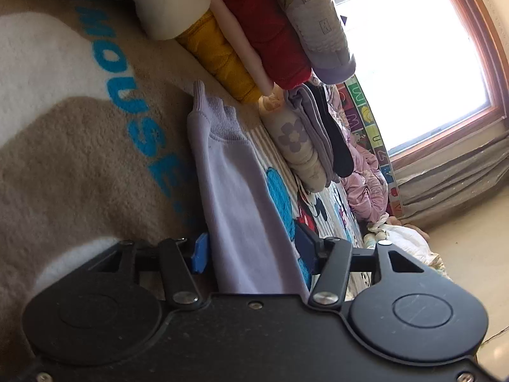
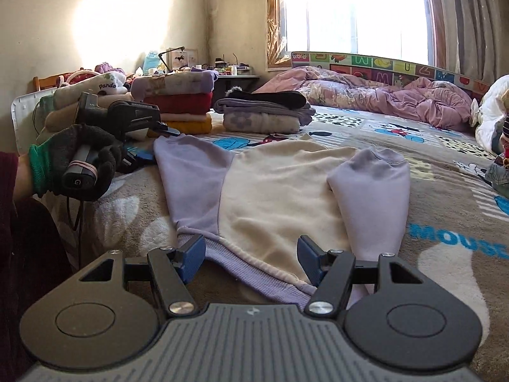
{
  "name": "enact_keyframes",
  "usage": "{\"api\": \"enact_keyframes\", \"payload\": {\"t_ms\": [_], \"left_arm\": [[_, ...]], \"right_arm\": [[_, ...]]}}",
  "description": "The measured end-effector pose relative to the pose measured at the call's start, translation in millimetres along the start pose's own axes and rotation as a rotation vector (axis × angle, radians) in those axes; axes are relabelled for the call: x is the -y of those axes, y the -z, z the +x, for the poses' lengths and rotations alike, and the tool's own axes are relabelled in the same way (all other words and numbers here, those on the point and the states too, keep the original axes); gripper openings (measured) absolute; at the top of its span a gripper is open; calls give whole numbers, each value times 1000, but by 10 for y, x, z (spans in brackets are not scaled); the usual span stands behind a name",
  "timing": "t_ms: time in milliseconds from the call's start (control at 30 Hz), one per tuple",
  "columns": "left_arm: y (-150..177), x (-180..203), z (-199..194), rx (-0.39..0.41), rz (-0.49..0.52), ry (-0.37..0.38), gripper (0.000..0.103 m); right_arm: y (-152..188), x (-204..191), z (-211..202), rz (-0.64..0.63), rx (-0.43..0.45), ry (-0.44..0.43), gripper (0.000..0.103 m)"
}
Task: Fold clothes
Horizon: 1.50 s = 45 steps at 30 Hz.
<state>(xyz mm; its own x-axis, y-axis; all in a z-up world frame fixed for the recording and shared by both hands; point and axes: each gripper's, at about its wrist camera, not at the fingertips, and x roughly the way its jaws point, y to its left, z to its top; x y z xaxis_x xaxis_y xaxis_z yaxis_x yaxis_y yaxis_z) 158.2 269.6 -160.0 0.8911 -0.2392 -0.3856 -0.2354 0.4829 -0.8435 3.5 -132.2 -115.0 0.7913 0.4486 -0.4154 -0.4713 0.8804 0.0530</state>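
So the sweatshirt is lying flat on the bed, cream body with lilac sleeves, on top of a fuzzy tan blanket with blue "MOUSE" lettering. Everything else sits relative to that sweatshirt. The right sleeve is folded in over the cream body, cuff pointing toward the far end. The other sleeve runs along the sweatshirt's left edge.

The left tongs have the lilac sleeve passing between the blue pads, which stand spread on either side of the cloth, so apart, not pinching it as far as I can see. A gloved hand grips that tool just left of the sweatshirt.

The right tongs are wide apart too, hovering right at the ribbed hem with nothing clamped.

Beyond the sweatshirt there are two stacks of folded clothes, and further back a crumpled pink quilt under the window.
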Motion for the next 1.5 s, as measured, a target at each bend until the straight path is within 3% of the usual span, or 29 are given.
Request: {"api": "enact_keyframes", "payload": {"t_ms": [167, 300, 367, 433, 833, 1067, 1333, 1500], "left_arm": [[-71, 39, 161, 2, -2, -16, 44], [-59, 167, 234, 5, 60, -74, 35], [-40, 218, 239, 7, 85, -101, 27], [-19, 268, 256, 4, 106, -115, 9], [206, 731, 325, 16, 313, -123, 7], [397, 993, 418, 12, 428, -116, 7], [658, 1263, 492, -4, 556, -67, 7], [956, 1496, 515, -12, 710, -24, 7]], "right_arm": [[-14, 107, 37, 60, -6, 13, 64], [-33, 170, 84, 95, -14, 17, 64], [-46, 196, 88, 109, -17, 19, 64], [-59, 234, 89, 131, -18, 23, 64], [-153, 453, 144, 295, -24, -8, 65], [-166, 455, 156, 318, -37, -41, 67], [-174, 597, 99, 402, -18, -37, 67], [-182, 709, 83, 458, -5, -34, 68]]}}
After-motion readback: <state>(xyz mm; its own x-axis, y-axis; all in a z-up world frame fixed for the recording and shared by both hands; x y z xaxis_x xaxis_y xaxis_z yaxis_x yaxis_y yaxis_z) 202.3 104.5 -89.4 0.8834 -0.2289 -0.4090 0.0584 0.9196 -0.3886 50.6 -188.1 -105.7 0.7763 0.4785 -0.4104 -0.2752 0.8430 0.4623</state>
